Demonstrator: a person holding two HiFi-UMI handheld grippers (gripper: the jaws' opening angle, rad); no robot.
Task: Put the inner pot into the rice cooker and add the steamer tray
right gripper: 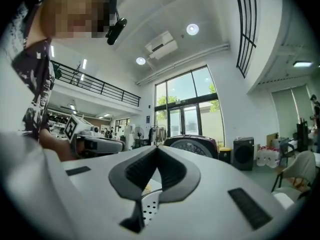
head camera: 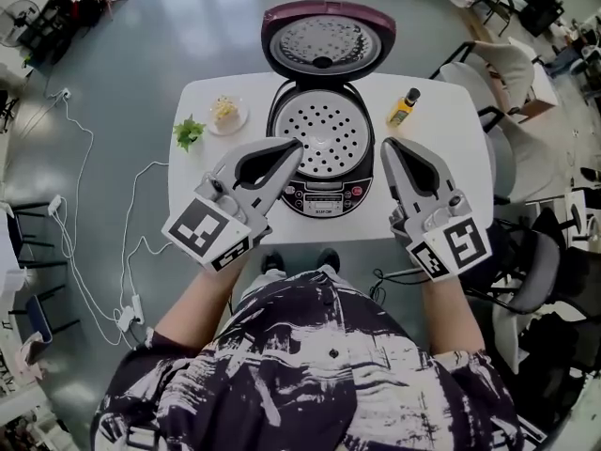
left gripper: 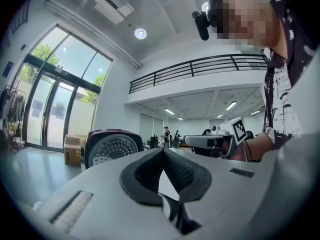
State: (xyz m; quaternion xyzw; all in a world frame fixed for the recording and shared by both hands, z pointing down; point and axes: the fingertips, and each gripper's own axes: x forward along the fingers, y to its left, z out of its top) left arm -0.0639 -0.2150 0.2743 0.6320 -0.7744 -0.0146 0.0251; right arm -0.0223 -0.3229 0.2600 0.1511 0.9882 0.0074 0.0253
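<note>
Patterned shirt [head camera: 319, 374]; cooker panel [head camera: 324, 198] print illegible

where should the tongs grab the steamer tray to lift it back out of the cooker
Pinch the steamer tray by its thin rim at the near edge, coming straight down from above. It sits flat and sunk in the rice cooker, so its sides are hidden, and the raised lid stands behind the far edge.

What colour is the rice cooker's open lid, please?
The lid is maroon, silvery inside; the head view shows it best.
</note>
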